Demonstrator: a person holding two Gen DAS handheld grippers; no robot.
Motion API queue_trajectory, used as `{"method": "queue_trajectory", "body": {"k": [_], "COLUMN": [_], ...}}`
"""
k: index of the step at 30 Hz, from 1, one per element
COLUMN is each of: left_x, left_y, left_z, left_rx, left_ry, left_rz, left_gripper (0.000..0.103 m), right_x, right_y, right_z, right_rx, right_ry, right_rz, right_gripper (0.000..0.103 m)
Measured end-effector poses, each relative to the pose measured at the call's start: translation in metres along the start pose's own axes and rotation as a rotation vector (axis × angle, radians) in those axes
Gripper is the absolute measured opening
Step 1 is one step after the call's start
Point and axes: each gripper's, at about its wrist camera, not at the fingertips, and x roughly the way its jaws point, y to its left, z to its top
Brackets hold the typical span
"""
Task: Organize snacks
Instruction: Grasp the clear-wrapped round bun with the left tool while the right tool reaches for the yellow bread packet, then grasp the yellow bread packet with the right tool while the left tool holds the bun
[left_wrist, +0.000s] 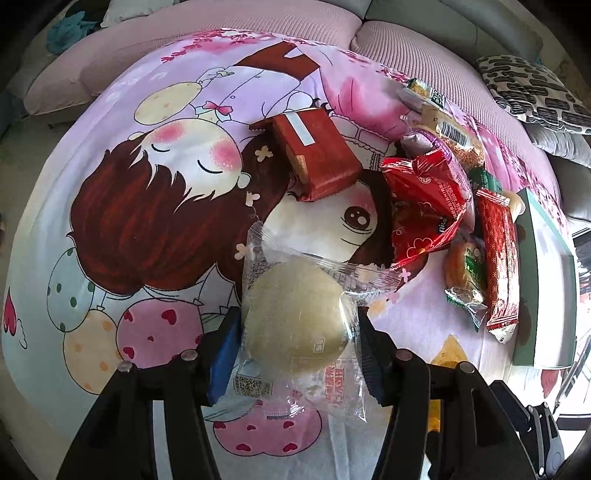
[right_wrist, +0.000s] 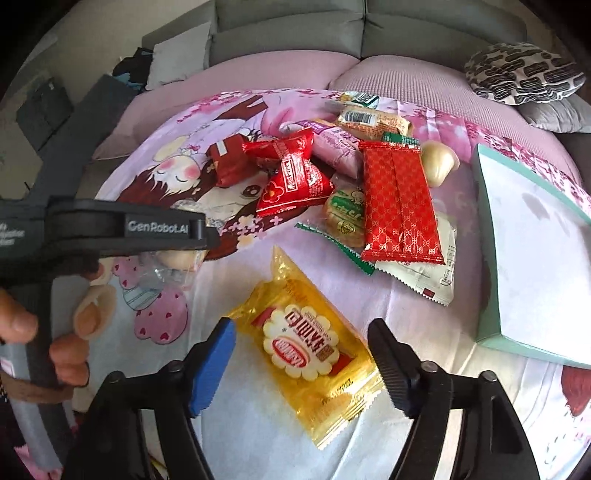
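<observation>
A pale round cake in clear wrap sits between the fingers of my left gripper, and both pads touch its wrapper. The right wrist view shows that gripper from the side with the cake under it. My right gripper stands open over a yellow snack packet that lies flat on the cartoon sheet, with a gap at each finger. A dark red boxy packet lies alone beyond the cake. A pile of snacks lies further right, with a red pouch and a long red bar on top.
A teal-edged shallow box lies at the right of the sheet. The box also shows in the left wrist view. A black-and-white cushion and grey sofa backs lie behind. A person's hand grips the left tool.
</observation>
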Motion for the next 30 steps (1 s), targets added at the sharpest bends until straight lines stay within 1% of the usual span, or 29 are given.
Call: {"method": "queue_trajectory", "body": {"k": [5, 7, 11, 12, 16, 17, 18, 21, 25, 30], "left_x": [0.0, 0.0, 0.001, 0.001, 0.005, 0.007, 0.008, 0.01, 0.013, 0.019], "left_y": [-0.001, -0.003, -0.004, -0.005, -0.013, -0.016, -0.02, -0.032, -0.045, -0.062], "left_z": [-0.001, -0.001, 0.0, 0.0, 0.0, -0.001, -0.001, -0.001, -0.002, -0.002], "left_rx": [0.009, 0.012, 0.018, 0.021, 0.05, 0.063, 0.076, 0.114, 0.15, 0.198], "left_ry": [-0.003, -0.003, -0.004, -0.004, 0.006, 0.01, 0.013, 0.016, 0.016, 0.023], "left_rz": [0.007, 0.01, 0.016, 0.018, 0.017, 0.013, 0.01, 0.006, 0.01, 0.017], "left_gripper": [0.06, 0.06, 0.06, 0.06, 0.06, 0.06, 0.06, 0.06, 0.06, 0.06], "right_x": [0.009, 0.013, 0.015, 0.014, 0.014, 0.014, 0.014, 0.014, 0.013, 0.012], "right_y": [0.002, 0.0, -0.016, -0.021, -0.025, -0.025, -0.025, -0.026, -0.03, -0.029], "right_z": [-0.002, -0.002, -0.002, -0.002, -0.003, -0.002, -0.001, -0.001, -0.002, -0.005], "right_rx": [-0.024, -0.008, 0.074, 0.101, 0.137, 0.137, 0.134, 0.132, 0.149, 0.155], "right_ry": [0.037, 0.046, 0.042, 0.036, 0.022, 0.021, 0.016, 0.007, 0.009, 0.022], "right_rz": [-0.03, -0.055, -0.064, -0.058, -0.054, -0.045, -0.041, -0.047, -0.056, -0.096], "right_gripper": [0.078, 0.078, 0.078, 0.076, 0.071, 0.065, 0.062, 0.057, 0.055, 0.055]}}
